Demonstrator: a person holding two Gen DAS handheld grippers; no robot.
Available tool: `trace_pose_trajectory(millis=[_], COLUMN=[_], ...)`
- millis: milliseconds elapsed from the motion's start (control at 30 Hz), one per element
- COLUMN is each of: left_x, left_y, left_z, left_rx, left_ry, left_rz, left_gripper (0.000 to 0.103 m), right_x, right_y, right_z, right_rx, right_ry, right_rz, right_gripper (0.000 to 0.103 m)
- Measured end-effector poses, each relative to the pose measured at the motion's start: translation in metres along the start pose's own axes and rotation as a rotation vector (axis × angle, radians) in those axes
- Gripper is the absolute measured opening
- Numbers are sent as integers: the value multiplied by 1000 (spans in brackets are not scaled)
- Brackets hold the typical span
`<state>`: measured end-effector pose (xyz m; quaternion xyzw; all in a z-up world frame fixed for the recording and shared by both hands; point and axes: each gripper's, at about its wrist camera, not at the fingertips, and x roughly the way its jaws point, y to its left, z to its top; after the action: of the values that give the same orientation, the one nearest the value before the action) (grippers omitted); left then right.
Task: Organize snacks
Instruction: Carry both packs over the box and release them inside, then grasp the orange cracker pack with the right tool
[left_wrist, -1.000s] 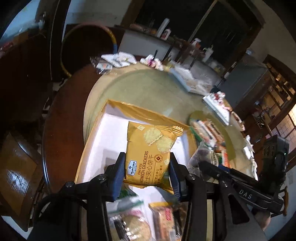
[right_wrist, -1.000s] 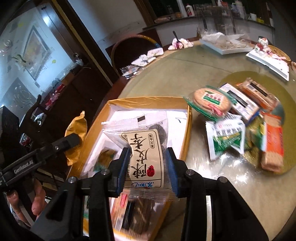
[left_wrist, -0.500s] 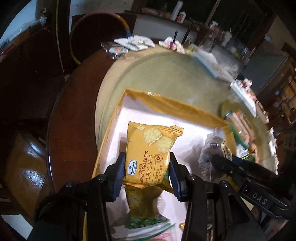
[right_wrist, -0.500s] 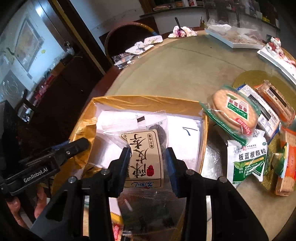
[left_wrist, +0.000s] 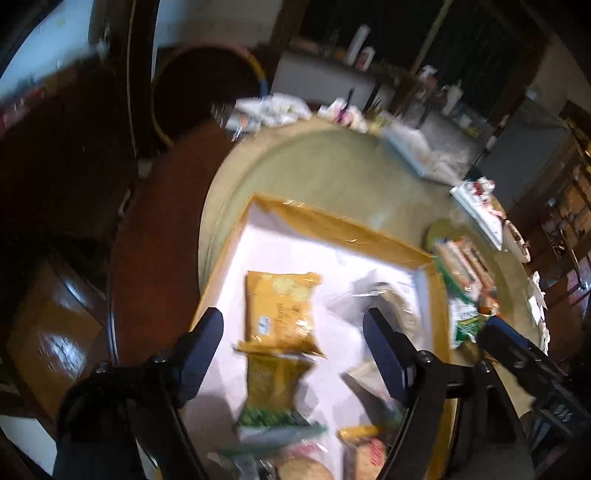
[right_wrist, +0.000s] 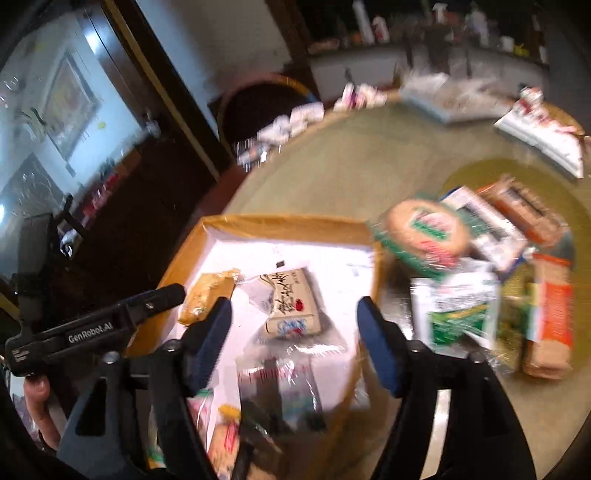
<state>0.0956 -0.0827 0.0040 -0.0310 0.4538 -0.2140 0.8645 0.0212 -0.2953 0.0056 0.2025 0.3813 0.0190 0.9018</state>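
A gold-rimmed box with a white floor (left_wrist: 332, 221) (right_wrist: 280, 223) lies on the round table. My left gripper (left_wrist: 293, 334) is open above it; the yellow cheese cracker packet (left_wrist: 280, 312) lies flat in the box between its fingers. My right gripper (right_wrist: 293, 321) is open too; the clear packet with the cream label (right_wrist: 291, 304) lies in the box below it. Other packets (left_wrist: 273, 398) (right_wrist: 280, 384) lie at the box's near end. A pile of loose snacks (right_wrist: 476, 258) sits on the table right of the box.
White trays (right_wrist: 539, 133) and small wrappers (left_wrist: 269, 110) lie at the table's far edge. A dark wooden chair (left_wrist: 207, 88) stands behind the table, and dark cabinets line the left. The other gripper's body shows in each view (right_wrist: 92, 325) (left_wrist: 532, 362).
Both grippers have opened and let go of their packets, which now lie in the box. Both views are blurred by motion as the grippers pull back.
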Motion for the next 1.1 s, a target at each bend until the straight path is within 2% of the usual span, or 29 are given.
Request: trace_pose_trajectory(millis=[100, 267, 400, 500, 667, 733, 900, 1033, 1100], left_x=[-25, -38, -31, -27, -22, -22, -13, -10, -10], left_y=[-28, -84, -123, -142, -156, -158, -159, -158, -157], left_z=[-21, -55, -70, -74, -79, -84, -85, -85, -84], left_rx=[42, 122, 188, 224, 249, 251, 256, 252, 247], left_ry=[-39, -57, -24, -11, -2, -3, 24, 34, 34], left_rz=[-59, -162, -198, -207, -204, -204, -206, -220, -225], left_gripper=[78, 78, 78, 78, 78, 78, 78, 78, 78], right_x=[-44, -97, -125, -136, -125, -112, -78, -56, -46], right_y=[-18, -66, -103, -126, -158, -169, -186, -204, -210], right_z=[-18, -54, -68, -66, -56, -52, -42, -30, -22], right_rx=[29, 119, 156, 182, 229, 248, 245, 296, 297], right_ry=[-89, -144, -151, -132, -94, -64, 17, 58, 71], right_rz=[36, 14, -61, -97, -119, -122, -153, -163, -199], right_gripper=[85, 86, 86, 86, 85, 82, 66, 61, 61])
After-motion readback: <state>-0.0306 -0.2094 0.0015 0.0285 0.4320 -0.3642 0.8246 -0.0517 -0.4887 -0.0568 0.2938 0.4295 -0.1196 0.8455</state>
